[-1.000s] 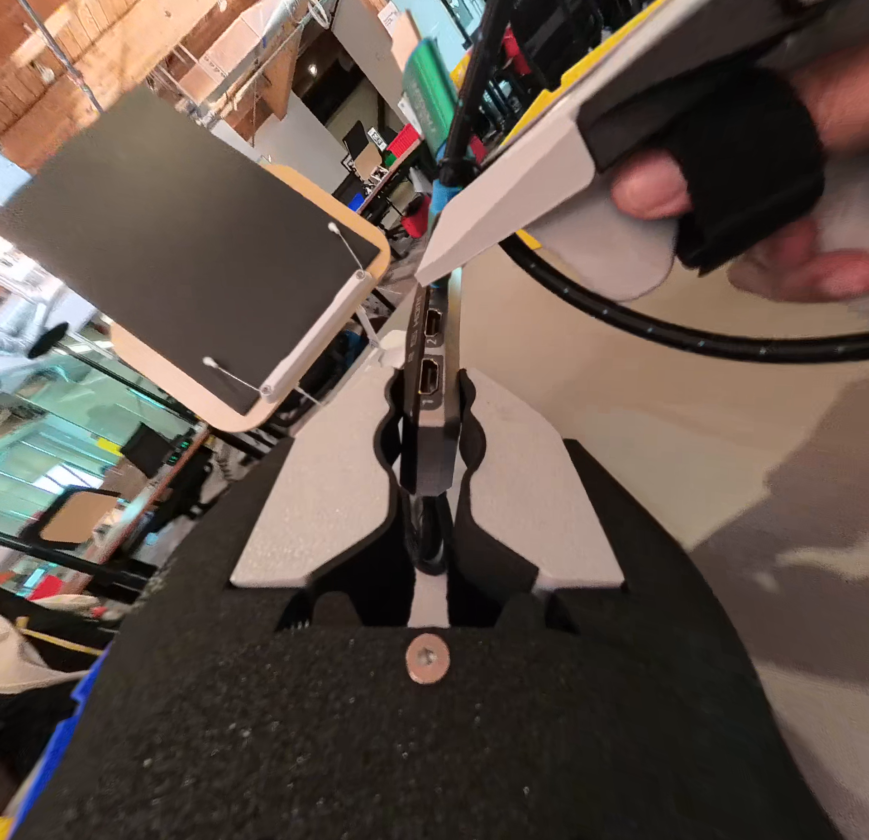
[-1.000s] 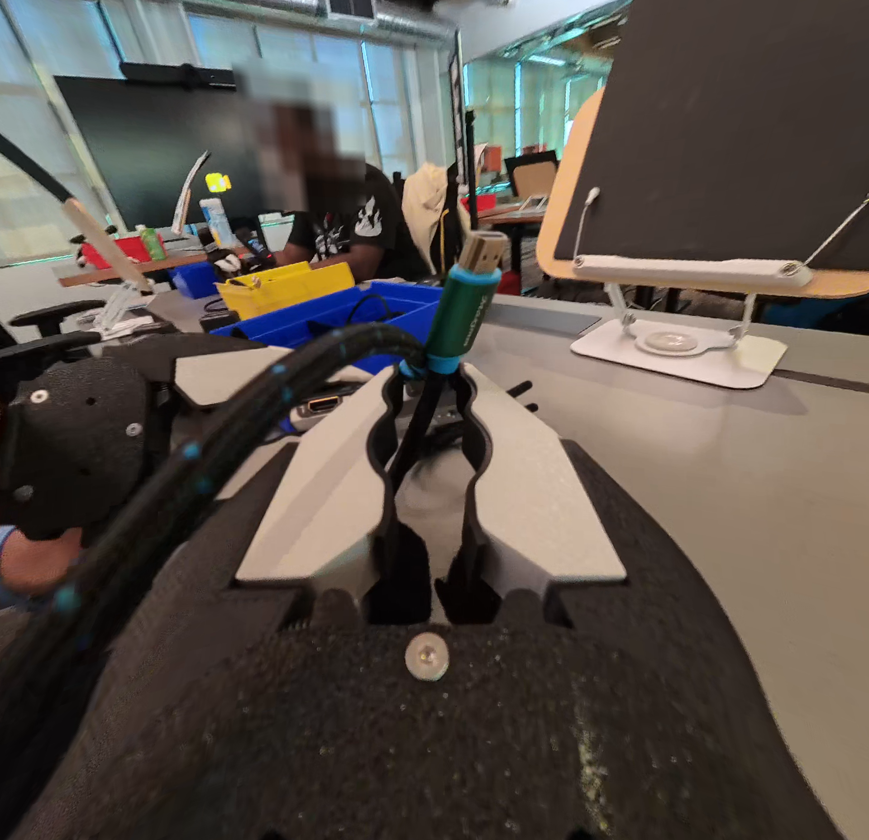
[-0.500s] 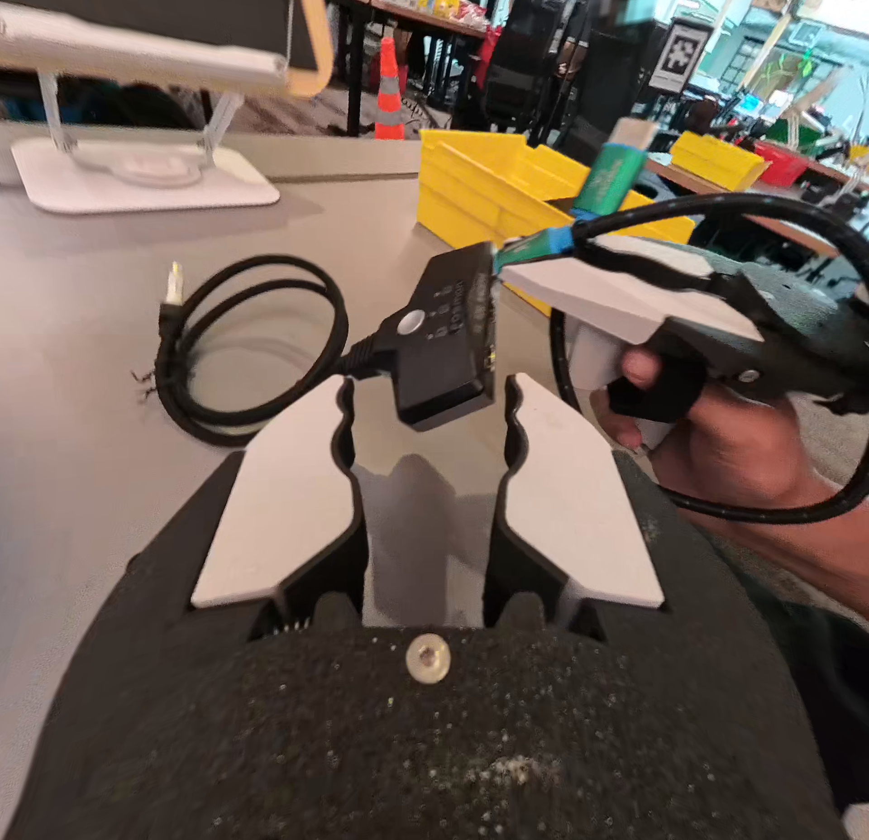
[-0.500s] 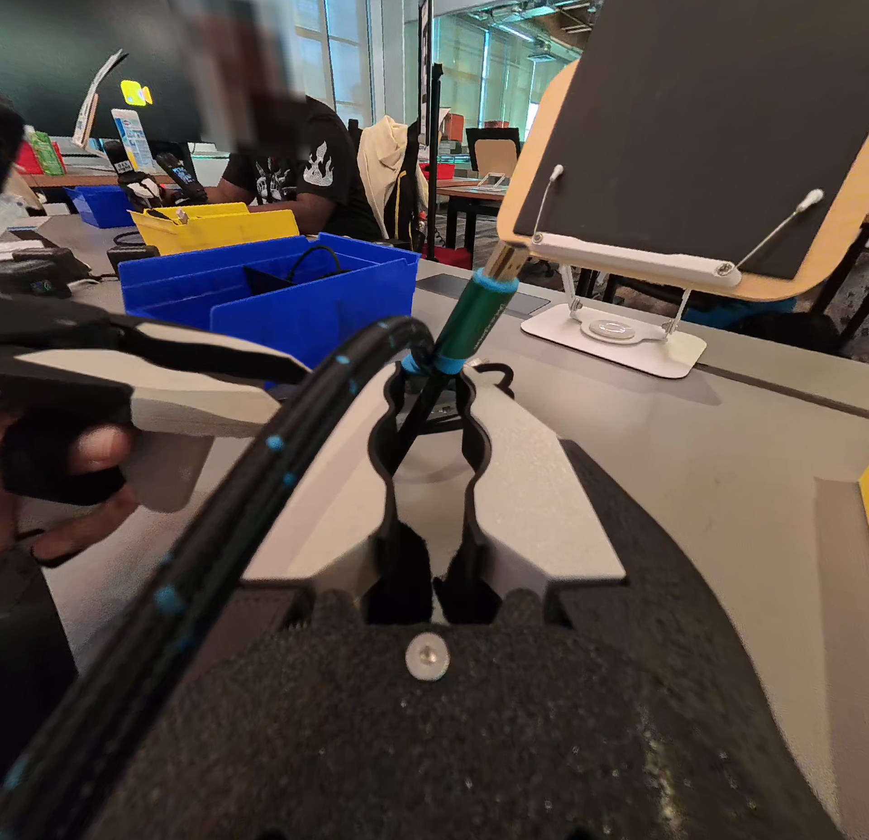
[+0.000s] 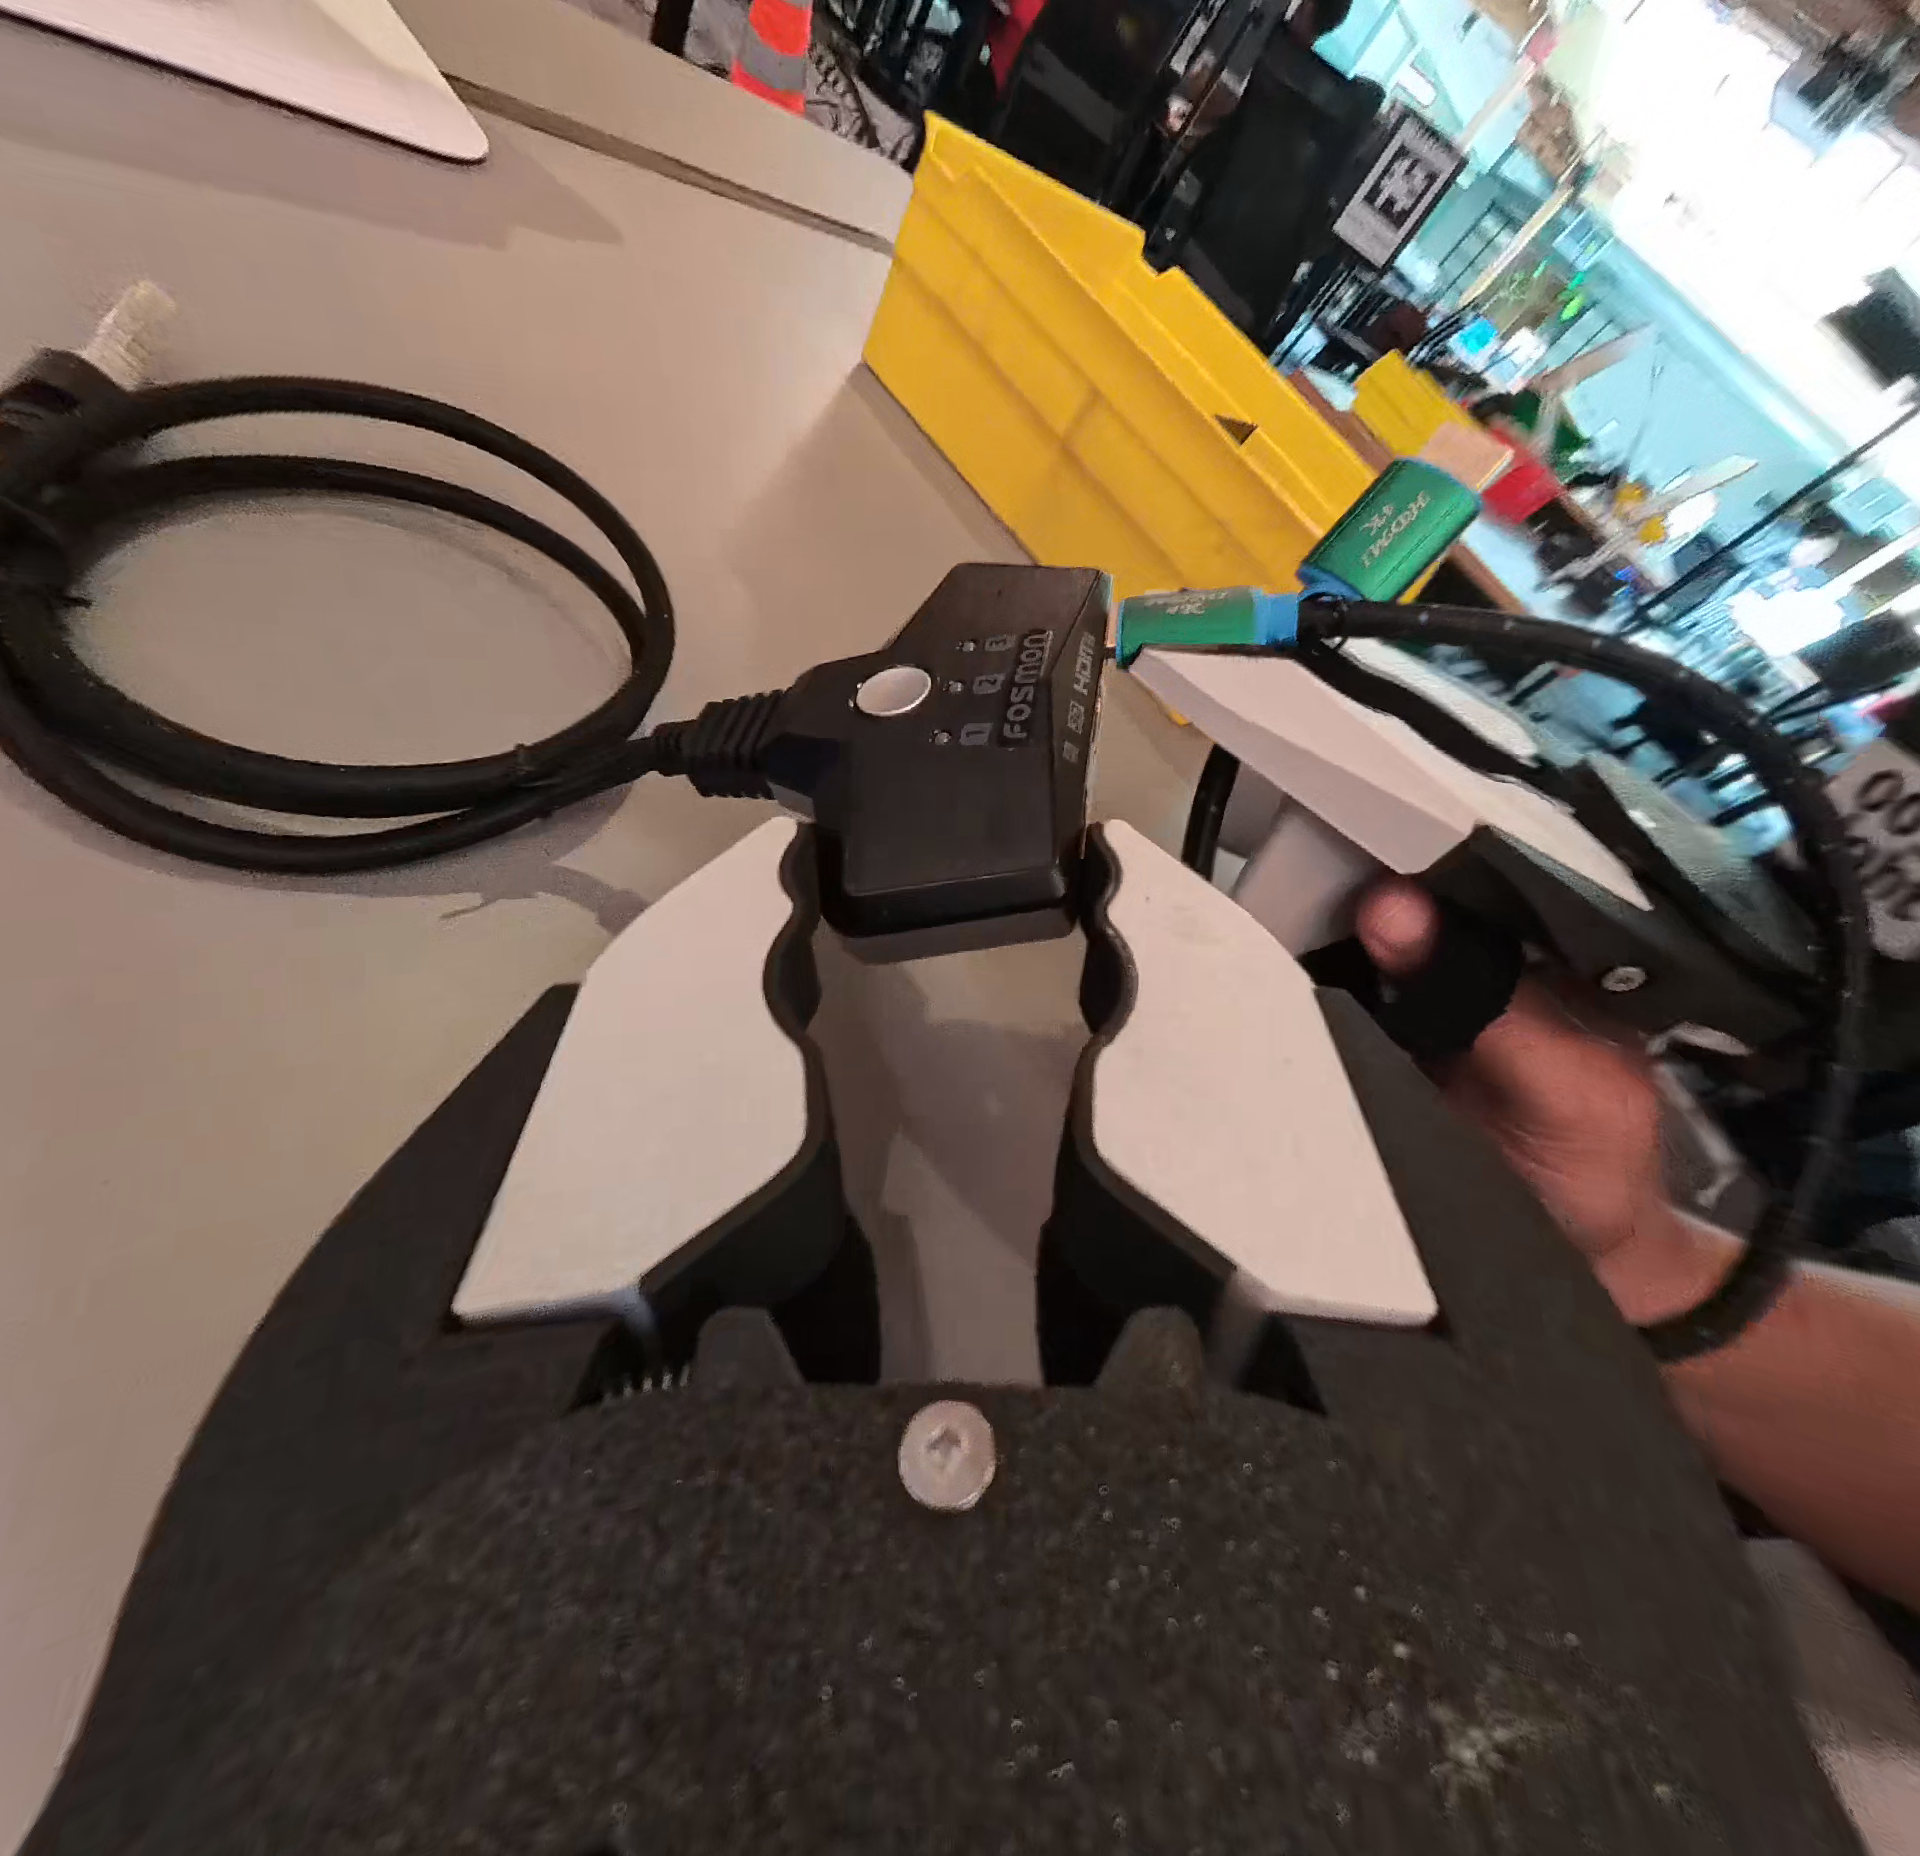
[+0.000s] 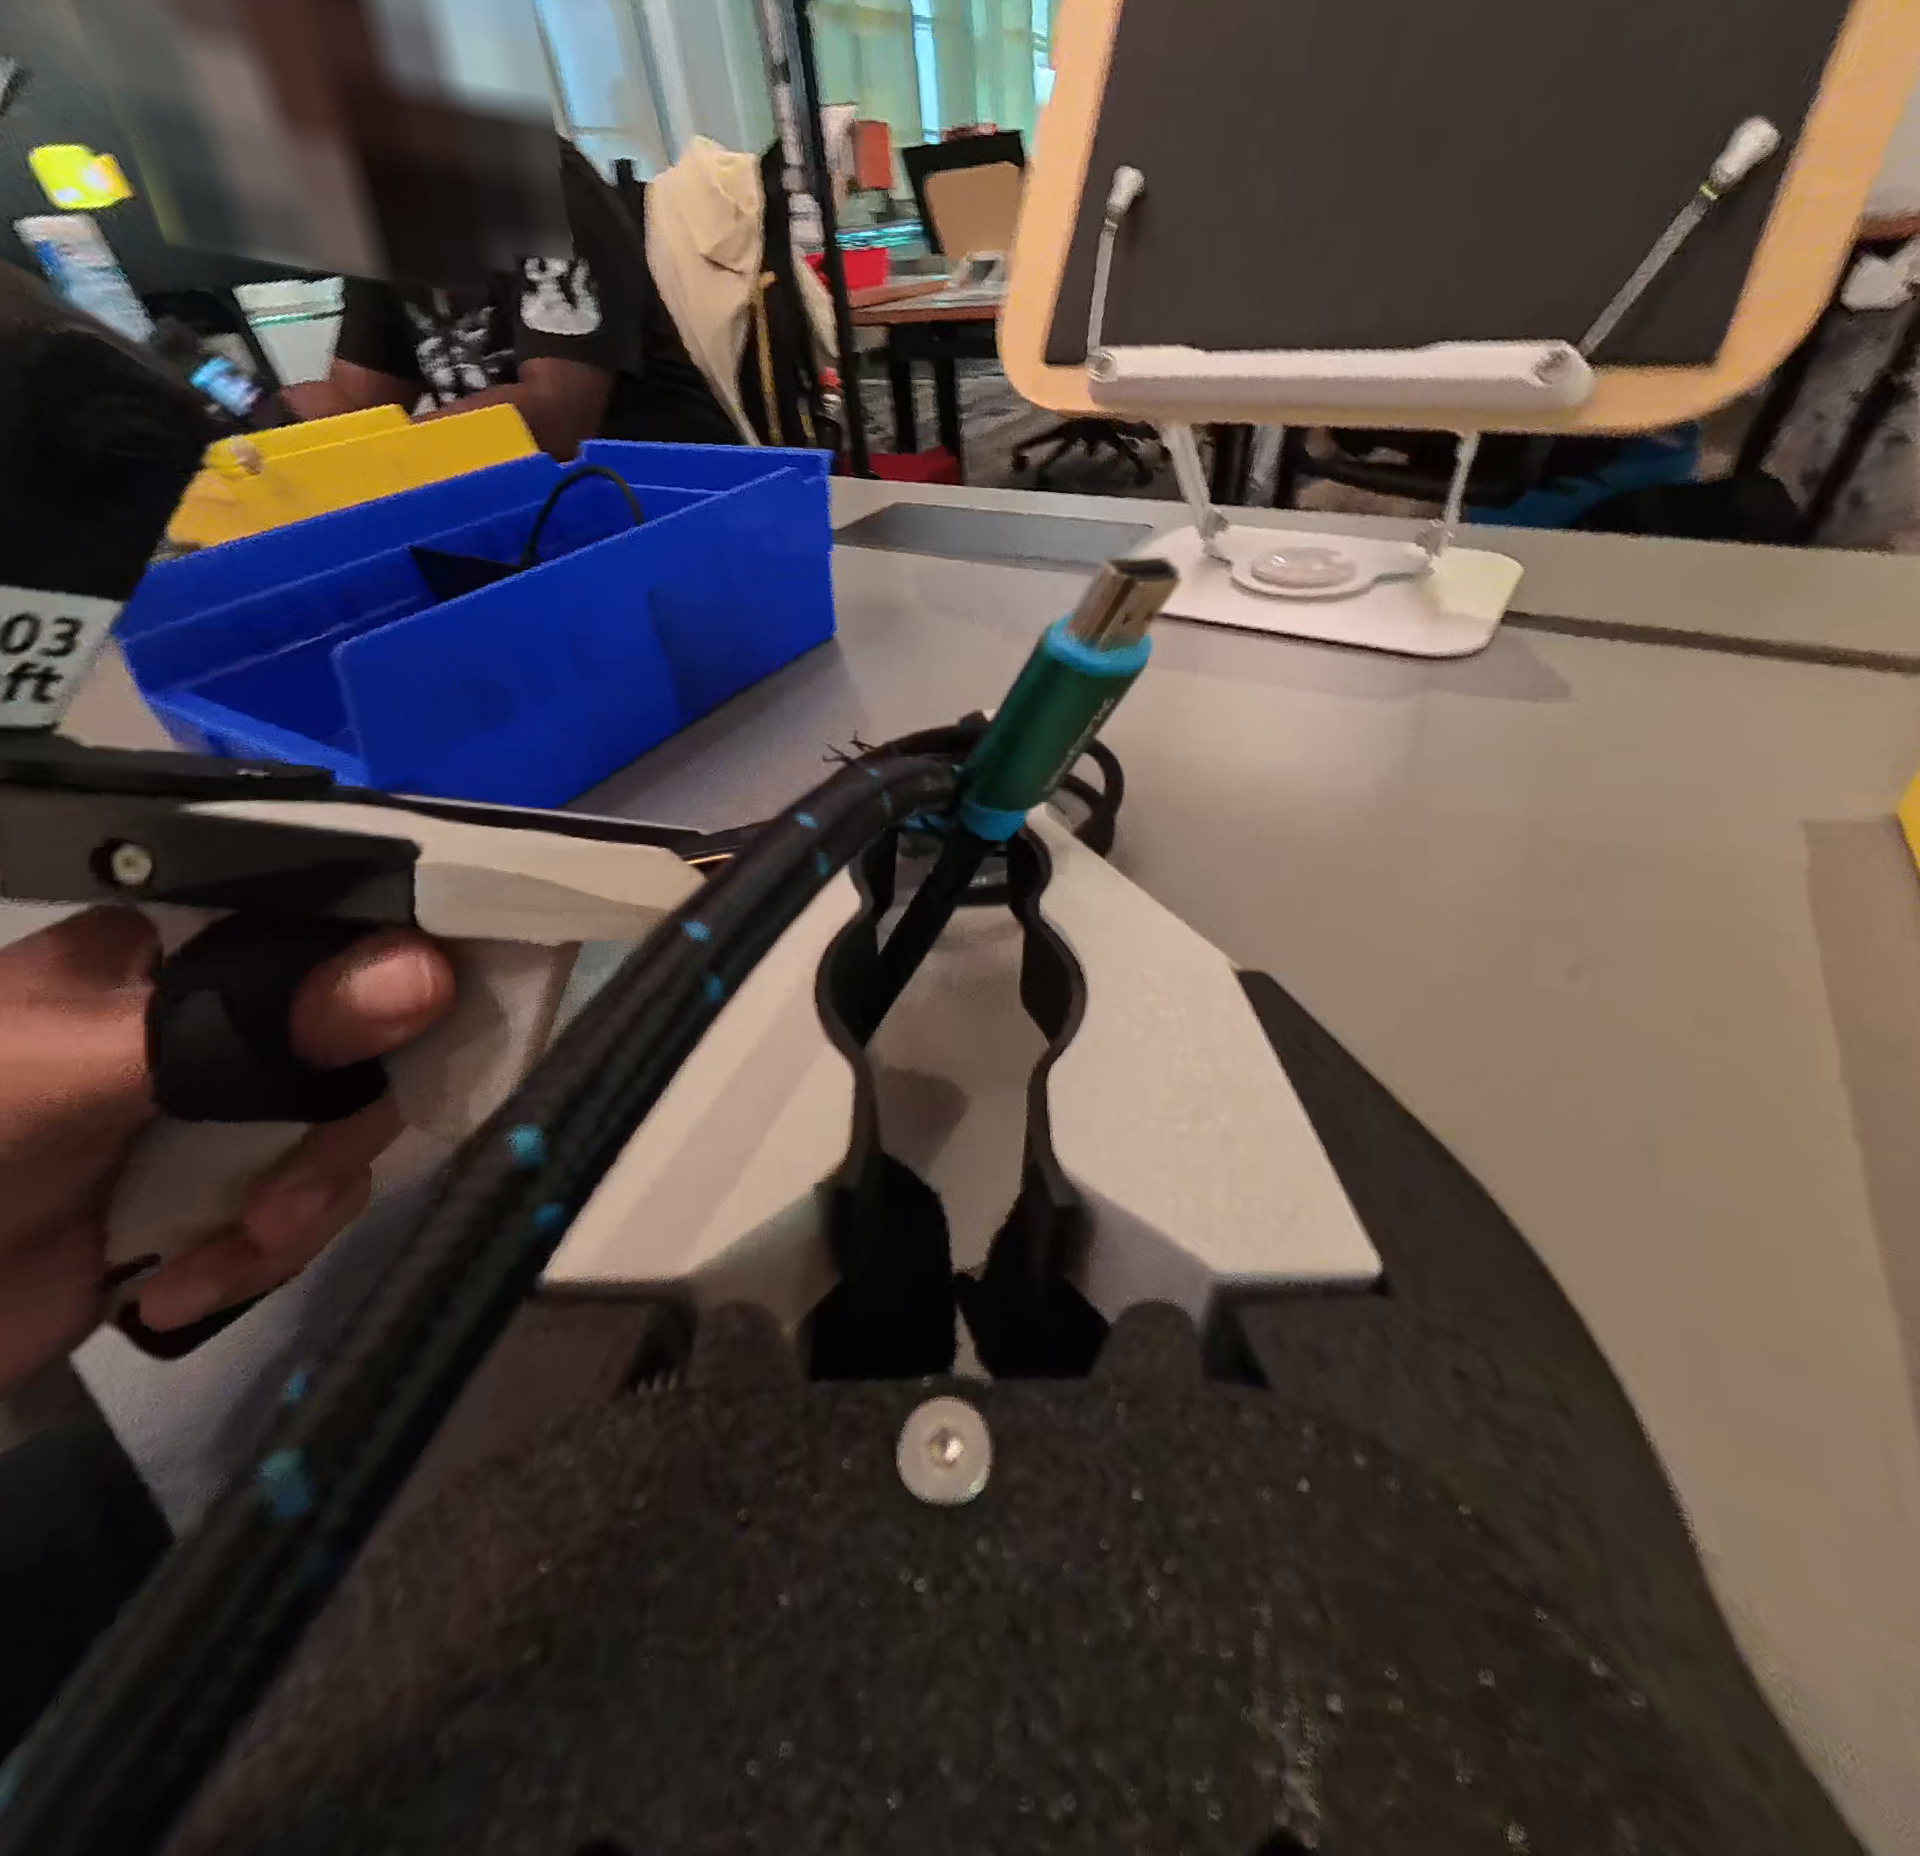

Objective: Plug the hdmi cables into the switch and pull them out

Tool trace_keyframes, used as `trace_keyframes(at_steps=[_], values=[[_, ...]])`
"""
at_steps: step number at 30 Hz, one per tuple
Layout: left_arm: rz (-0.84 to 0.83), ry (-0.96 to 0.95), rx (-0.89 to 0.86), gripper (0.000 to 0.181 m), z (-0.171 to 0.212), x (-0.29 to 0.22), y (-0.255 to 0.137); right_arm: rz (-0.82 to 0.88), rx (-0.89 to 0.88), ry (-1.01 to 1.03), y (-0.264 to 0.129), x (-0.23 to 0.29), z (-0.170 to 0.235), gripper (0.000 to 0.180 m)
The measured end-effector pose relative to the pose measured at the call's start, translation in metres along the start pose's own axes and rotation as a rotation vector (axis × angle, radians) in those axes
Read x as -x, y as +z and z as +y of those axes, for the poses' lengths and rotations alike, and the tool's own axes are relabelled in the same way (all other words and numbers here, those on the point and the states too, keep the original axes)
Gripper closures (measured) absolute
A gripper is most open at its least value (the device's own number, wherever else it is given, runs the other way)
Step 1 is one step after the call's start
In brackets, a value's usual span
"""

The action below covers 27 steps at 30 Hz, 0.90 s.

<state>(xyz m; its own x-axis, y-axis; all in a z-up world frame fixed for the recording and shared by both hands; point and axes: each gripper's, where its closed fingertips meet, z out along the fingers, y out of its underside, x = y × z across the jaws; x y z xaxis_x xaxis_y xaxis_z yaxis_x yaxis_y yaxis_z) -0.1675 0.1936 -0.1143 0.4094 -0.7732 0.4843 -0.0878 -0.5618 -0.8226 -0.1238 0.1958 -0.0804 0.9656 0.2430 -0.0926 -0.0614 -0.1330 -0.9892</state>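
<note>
The black HDMI switch (image 5: 956,767) lies on the grey table (image 5: 312,1079), and my left gripper (image 5: 951,861) is shut on its near end. A green HDMI plug (image 5: 1195,627) meets the switch's right side; I cannot tell how deep it sits. My right gripper (image 6: 945,871) is shut on the thin black cable (image 6: 914,933) just below a second green plug (image 6: 1060,726), which points up and away with its metal tip bare. That plug also shows in the left wrist view (image 5: 1392,528). The braided cable (image 6: 582,1100) loops off to the left.
The switch's own black lead (image 5: 343,601) lies coiled on the table to the left. A yellow bin (image 5: 1091,393) stands behind the switch. A blue bin (image 6: 499,643) and a black board on a white stand (image 6: 1351,383) are at the back. A person sits beyond the table.
My left gripper held the switch edgewise in the air, let it go onto the table, and has now shut on its near end. My right gripper has brought the cable to the switch's side.
</note>
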Motion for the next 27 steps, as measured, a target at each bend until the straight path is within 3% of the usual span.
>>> trace_keyframes(at_steps=[3, 5, 6, 11, 13, 15, 23, 27], values=[[-0.062, 0.006, 0.016, 0.133, 0.002, 0.013, 0.010, 0.086, -0.028, 0.060, -0.006, -0.011, -0.001, 0.176], [-0.122, 0.015, 0.002, 0.133, -0.004, 0.031, 0.007, 0.127, -0.055, -0.039, -0.015, -0.017, -0.013, 0.177], [-0.145, 0.039, -0.011, 0.133, -0.009, 0.035, 0.004, 0.107, -0.142, -0.047, -0.023, -0.013, -0.028, 0.178], [0.011, -0.013, -0.076, 0.133, -0.026, 0.024, 0.002, 0.018, -0.008, -0.041, -0.008, -0.011, -0.011, 0.176], [0.027, -0.017, -0.075, 0.133, -0.029, 0.022, 0.000, -0.038, 0.040, -0.036, -0.002, -0.007, 0.002, 0.167], [0.013, -0.012, -0.065, 0.133, -0.027, 0.024, 0.000, -0.092, 0.047, -0.029, 0.000, 0.001, 0.004, 0.169], [-0.007, 0.012, -0.049, 0.133, -0.023, 0.034, -0.003, -0.056, -0.038, -0.051, -0.017, -0.018, -0.029, 0.176], [0.009, 0.017, -0.037, 0.133, -0.018, 0.032, -0.009, 0.152, -0.015, -0.164, -0.050, -0.087, -0.078, 0.176]])
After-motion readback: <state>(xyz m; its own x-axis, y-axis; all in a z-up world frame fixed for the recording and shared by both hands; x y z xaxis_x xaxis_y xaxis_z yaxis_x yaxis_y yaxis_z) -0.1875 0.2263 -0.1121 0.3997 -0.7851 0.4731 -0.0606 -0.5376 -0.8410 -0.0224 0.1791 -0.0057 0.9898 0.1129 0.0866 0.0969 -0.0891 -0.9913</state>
